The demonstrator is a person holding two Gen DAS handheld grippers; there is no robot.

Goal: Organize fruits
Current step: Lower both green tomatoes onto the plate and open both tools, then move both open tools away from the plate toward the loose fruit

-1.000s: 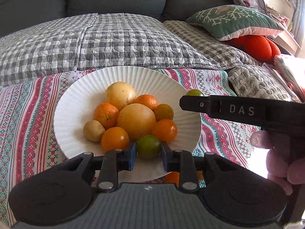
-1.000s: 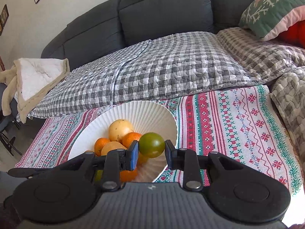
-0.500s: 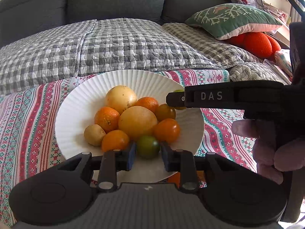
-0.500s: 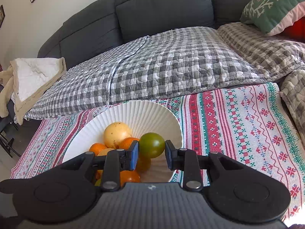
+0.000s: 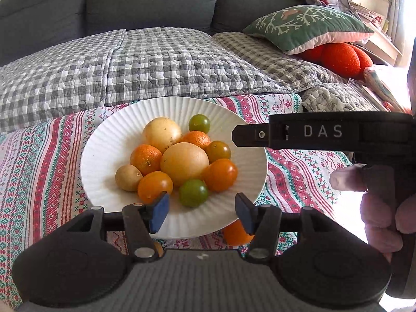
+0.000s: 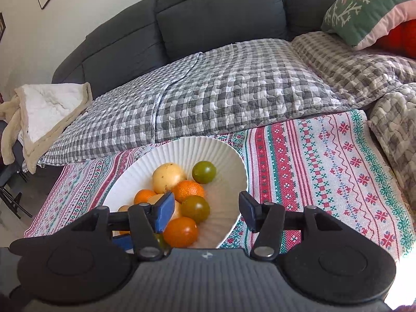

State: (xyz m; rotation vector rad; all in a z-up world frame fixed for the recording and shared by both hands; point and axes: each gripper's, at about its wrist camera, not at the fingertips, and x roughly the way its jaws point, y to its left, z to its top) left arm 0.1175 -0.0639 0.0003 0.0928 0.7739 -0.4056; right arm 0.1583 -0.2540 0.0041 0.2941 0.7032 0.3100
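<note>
Both grippers have let go: left gripper (image 5: 201,212) and right gripper (image 6: 206,212) fingers opening, nothing between. Two green fruits (image 5: 193,192) (image 6: 204,172) now rest on white plate (image 5: 104,140), gathered with the pile.

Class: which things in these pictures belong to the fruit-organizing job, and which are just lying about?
Job: white plate, fruits piled on it, orange fruit off the plate, left gripper, right gripper.
Lying about: green cushion, checked quilt, cream blanket.
</note>
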